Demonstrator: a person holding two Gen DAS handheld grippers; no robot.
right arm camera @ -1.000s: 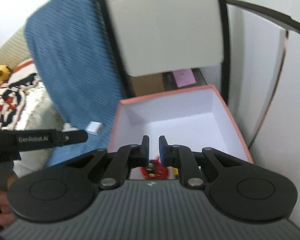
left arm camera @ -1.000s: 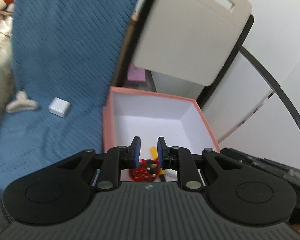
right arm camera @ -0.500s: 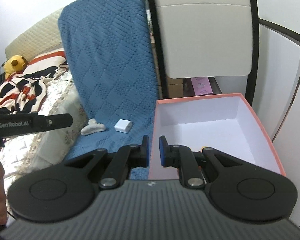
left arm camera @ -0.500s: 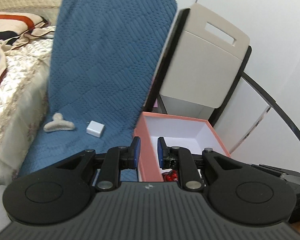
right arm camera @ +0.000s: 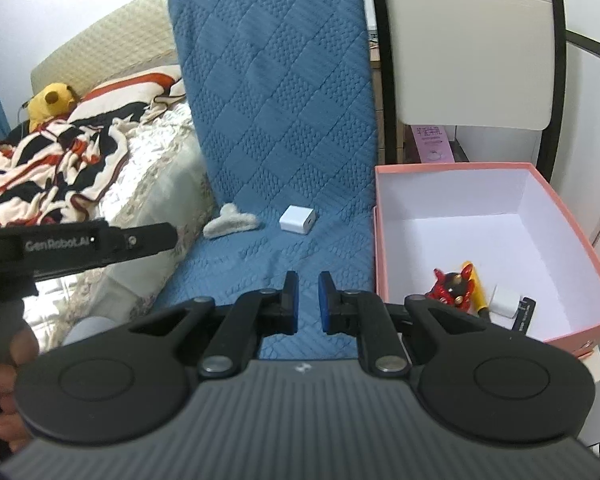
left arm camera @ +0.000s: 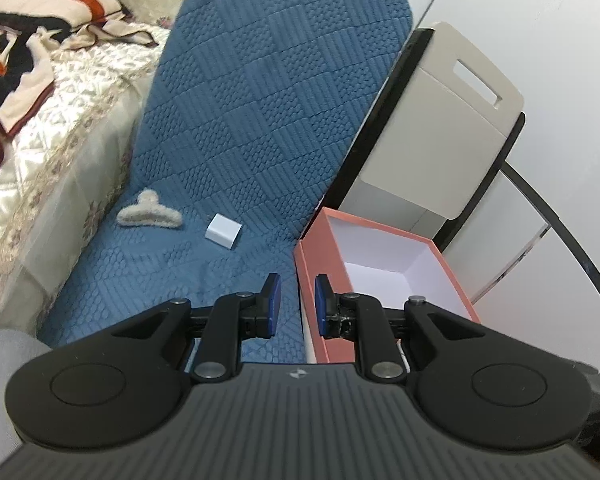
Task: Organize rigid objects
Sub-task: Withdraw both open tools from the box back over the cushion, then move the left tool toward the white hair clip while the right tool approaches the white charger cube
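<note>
A pink box (right arm camera: pixel 572 322) with a white inside stands at the right of a blue quilted mat (right arm camera: pixel 284 120); it also shows in the left wrist view (left arm camera: pixel 320 264). In it lie a red figurine (right arm camera: pixel 452 286), a yellow stick (right arm camera: pixel 478 284), a white cube (right arm camera: pixel 506 302) and a dark item (right arm camera: pixel 526 314). On the mat lie a white charger cube (right arm camera: pixel 297 220) (left arm camera: pixel 223 231) and a beige hair claw (right arm camera: pixel 230 222) (left arm camera: pixel 150 214). My left gripper (left arm camera: pixel 296 304) hangs over the box's left wall, slightly open and empty. My right gripper (right arm camera: pixel 308 300) hangs over the mat, slightly open and empty.
A bed with a patterned blanket (right arm camera: pixel 52 160) and a yellow plush toy (right arm camera: pixel 50 102) lies to the left. A beige cabinet (right arm camera: pixel 468 40) and white walls stand behind the box. The left gripper's handle (right arm camera: pixel 80 244) crosses the right wrist view.
Both grippers have pulled back up and to the left, away from the inside of the box. The mat with the charger cube and hair claw has come into fuller view.
</note>
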